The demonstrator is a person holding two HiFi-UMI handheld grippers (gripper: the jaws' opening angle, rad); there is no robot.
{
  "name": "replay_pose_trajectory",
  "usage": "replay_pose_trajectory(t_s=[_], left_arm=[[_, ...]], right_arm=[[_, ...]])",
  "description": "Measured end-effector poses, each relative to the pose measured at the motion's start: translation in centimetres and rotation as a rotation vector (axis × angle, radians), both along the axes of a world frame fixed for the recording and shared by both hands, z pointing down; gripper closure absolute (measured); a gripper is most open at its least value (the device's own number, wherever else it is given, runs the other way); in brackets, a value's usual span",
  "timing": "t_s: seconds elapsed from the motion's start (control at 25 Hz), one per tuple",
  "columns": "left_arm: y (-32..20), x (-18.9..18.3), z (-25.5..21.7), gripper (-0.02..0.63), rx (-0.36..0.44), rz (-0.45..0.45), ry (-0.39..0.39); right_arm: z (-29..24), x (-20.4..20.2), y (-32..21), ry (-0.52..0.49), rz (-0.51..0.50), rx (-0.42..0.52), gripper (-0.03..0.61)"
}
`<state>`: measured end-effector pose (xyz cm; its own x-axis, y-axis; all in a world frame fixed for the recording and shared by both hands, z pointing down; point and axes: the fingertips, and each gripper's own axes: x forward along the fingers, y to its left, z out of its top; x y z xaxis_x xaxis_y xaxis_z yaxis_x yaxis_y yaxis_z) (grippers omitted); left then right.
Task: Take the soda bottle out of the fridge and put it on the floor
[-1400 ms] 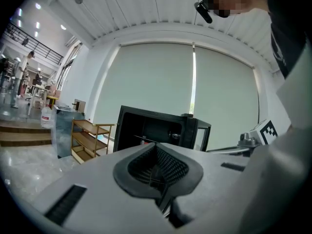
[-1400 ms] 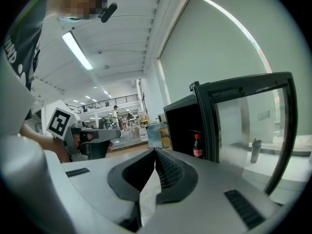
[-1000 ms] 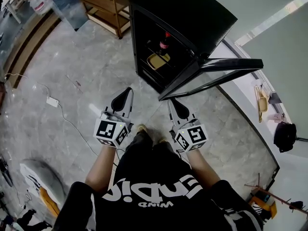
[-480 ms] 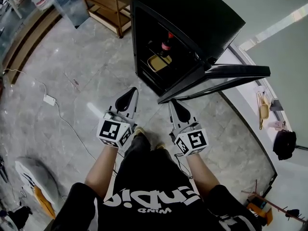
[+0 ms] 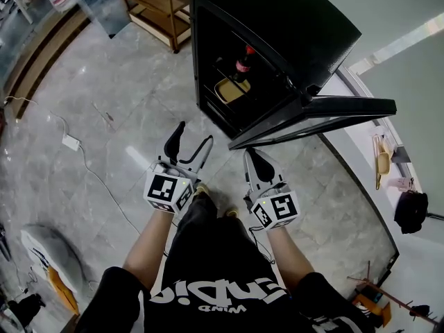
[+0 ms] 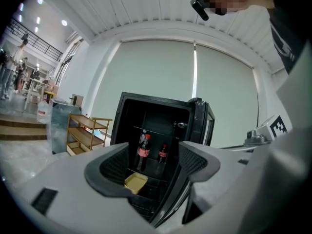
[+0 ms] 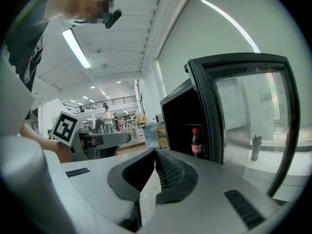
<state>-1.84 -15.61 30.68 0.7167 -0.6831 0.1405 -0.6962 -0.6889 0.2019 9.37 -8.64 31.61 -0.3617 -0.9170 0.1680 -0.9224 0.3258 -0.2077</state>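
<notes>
A black fridge (image 5: 277, 26) stands on the floor with its glass door (image 5: 326, 113) swung open to the right. Inside on a shelf stands a red-capped soda bottle (image 5: 243, 61) above a yellow tray (image 5: 231, 89). The left gripper view shows that bottle (image 6: 143, 151) with a second, smaller one (image 6: 163, 154) beside it. My left gripper (image 5: 189, 144) is short of the fridge; its jaws have just been opening, with nothing between them. My right gripper (image 5: 255, 161) is shut and empty, below the door's edge. In the right gripper view the bottle (image 7: 196, 143) shows past the shut right gripper (image 7: 156, 164).
A wooden shelf unit (image 5: 156, 5) stands left of the fridge. A white adapter with its cable (image 5: 71, 142) lies on the marble floor at the left. A white shoe-like object (image 5: 48, 255) is at the lower left. A black bag (image 5: 409, 210) sits at the right wall.
The left gripper's jaws went from shut to wide open. Both grippers sank a little in front of the fridge. The right gripper stayed shut.
</notes>
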Motion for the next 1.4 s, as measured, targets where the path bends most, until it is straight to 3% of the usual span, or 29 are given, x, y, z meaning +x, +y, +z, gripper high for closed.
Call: replay_pose_trajectory(t_s=[0.16, 0.36, 0.6, 1.4], left_arm=[[-0.9, 0.5, 1.5, 0.293, -0.032, 0.020, -0.001], [-3.8, 2.4, 3.7, 0.293, -0.004, 0.045, -0.031], [-8.1, 6.6, 6.1, 0.295, 0.061, 0.081, -0.049], [-23.4, 19.9, 15.1, 0.293, 0.109, 0.152, -0.159]], right_arm=[[0.1, 0.1, 0.2, -0.004, 0.009, -0.012, 0.554], [0.7, 0.5, 0.4, -0.002, 0.040, -0.022, 0.554], [2.3, 1.1, 0.8, 0.011, 0.068, -0.043, 0.554], [6.1, 3.1, -1.3, -0.022, 0.174, -0.104, 0.554]])
